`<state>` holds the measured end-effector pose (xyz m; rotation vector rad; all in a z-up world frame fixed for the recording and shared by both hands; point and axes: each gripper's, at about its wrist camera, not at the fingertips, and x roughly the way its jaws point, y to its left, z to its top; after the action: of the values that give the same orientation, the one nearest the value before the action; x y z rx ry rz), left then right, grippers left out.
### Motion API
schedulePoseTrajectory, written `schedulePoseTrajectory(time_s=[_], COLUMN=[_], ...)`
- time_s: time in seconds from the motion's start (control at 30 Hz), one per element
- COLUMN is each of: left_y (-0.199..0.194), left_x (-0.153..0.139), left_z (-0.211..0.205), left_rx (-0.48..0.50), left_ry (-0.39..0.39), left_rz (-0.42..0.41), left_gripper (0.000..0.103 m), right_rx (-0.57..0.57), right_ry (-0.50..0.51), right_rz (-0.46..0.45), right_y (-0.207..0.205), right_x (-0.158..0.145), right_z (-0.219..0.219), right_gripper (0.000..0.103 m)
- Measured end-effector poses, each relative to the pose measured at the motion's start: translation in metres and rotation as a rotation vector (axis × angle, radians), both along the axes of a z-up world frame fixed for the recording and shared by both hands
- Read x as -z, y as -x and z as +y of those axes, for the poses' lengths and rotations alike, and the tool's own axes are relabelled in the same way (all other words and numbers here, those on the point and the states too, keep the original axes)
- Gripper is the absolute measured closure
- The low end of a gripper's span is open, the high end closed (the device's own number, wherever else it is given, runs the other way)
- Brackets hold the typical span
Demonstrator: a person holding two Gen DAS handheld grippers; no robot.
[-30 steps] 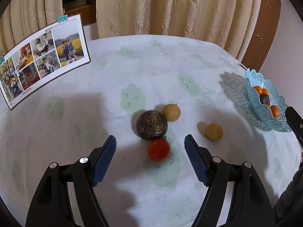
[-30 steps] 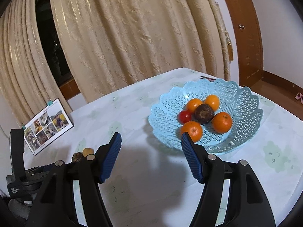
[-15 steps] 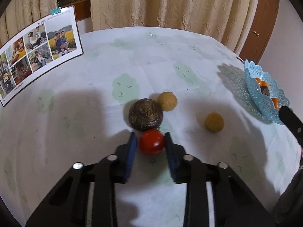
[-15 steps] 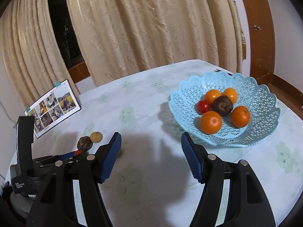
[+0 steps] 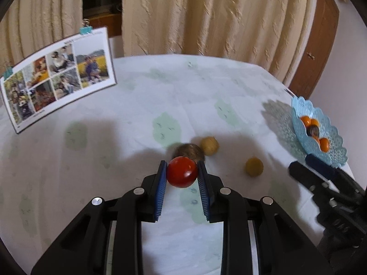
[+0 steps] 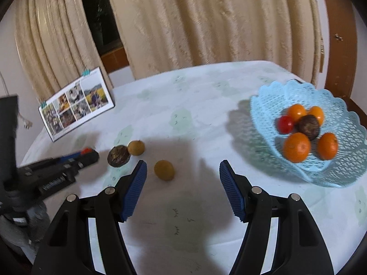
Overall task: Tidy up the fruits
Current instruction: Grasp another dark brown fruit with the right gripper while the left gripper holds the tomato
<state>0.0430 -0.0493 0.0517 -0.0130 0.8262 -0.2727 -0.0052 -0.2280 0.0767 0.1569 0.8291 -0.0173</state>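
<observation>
My left gripper [image 5: 182, 171] is shut on a red tomato [image 5: 182, 171] and holds it just above the table; it also shows in the right wrist view [image 6: 86, 152]. Behind it lie a dark brown round fruit [image 5: 189, 150] and two yellow-brown fruits [image 5: 209, 146] [image 5: 254, 166]. My right gripper [image 6: 182, 171] is open and empty, with one yellow-brown fruit [image 6: 164, 170] just inside its left finger. The blue lattice basket [image 6: 344, 174] at the right holds oranges, a red fruit and a dark fruit.
A photo calendar [image 5: 57, 78] stands at the table's back left. Curtains hang behind the table. A wooden door frame [image 6: 339, 45] is at the right. The table carries a white cloth with pale green patches [image 6: 183, 119].
My left gripper closed on the red tomato and lifted it a little. My right gripper swung left from the basket toward the loose fruits.
</observation>
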Motion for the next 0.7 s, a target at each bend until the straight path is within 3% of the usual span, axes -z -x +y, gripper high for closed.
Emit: schedulePoseTrajectory(time_s=[0.43,0.7], left_y=[-0.006,-0.002], left_x=[-0.030,-0.042], left_z=[0.054,0.071], left_rx=[-0.189,-0.239], left_ry=[-0.008,-0.014], left_rz=[-0.083,-0.126], left_gripper=[0.076,0.076], right_rx=[-0.150,-0.210], right_ry=[-0.040,-0.090], right_rz=[0.044,0.147], right_y=[-0.032,-0.060], right_x=[0.004,0.033], right_z=[0.055,0.094], right_gripper=[0.036,0.035])
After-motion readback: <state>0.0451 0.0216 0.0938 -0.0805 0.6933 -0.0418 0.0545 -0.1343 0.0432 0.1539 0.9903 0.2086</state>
